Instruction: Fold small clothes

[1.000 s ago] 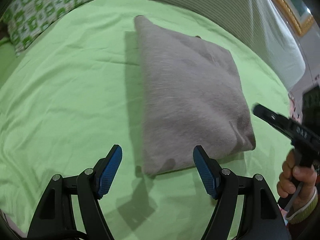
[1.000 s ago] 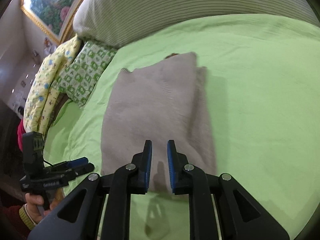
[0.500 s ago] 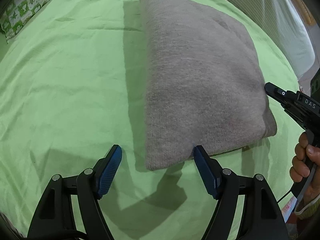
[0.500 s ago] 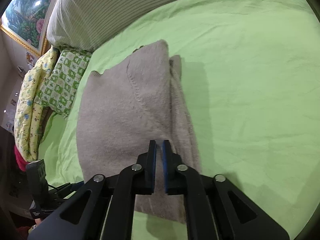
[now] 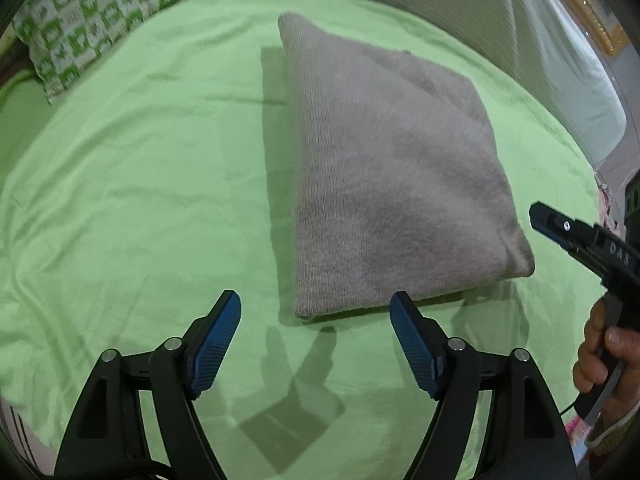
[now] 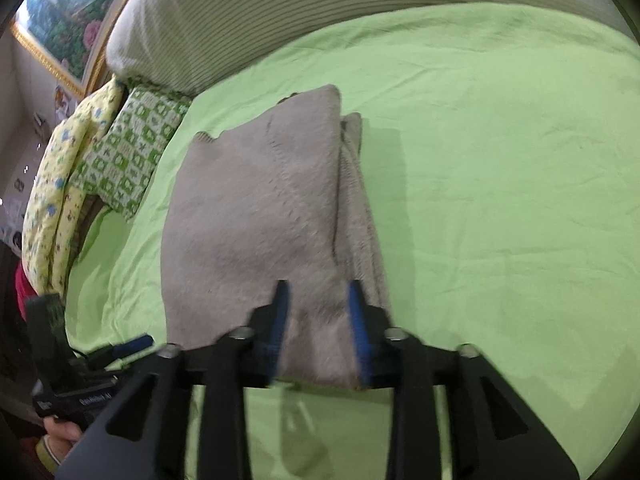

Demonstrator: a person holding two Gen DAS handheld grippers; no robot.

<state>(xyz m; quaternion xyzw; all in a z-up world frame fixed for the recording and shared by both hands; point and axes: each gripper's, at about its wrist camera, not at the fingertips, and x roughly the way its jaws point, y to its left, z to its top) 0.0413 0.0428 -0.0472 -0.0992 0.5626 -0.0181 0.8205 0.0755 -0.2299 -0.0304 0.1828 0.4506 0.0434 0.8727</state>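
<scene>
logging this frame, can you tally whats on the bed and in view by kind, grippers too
folded grey garment: 1
green patterned pillow: 1
striped pillow: 1
yellow floral bedding: 1
grippers: 2, left gripper open, right gripper open with jaws just opening over the garment's near edge
green sheet: 1
total: 7

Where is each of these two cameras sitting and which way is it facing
Left wrist: sits on the left gripper, looking steeply down at the folded grey garment on the green bedsheet; its own open blue-padded fingers show, plus the right gripper and the hand holding it.
Right wrist: sits on the right gripper, looking down along the grey garment toward the striped headboard cushion; its jaws have just been opening, with the garment's near edge between them.
Shared: garment, bedsheet, green patterned pillow, each other's gripper.
</scene>
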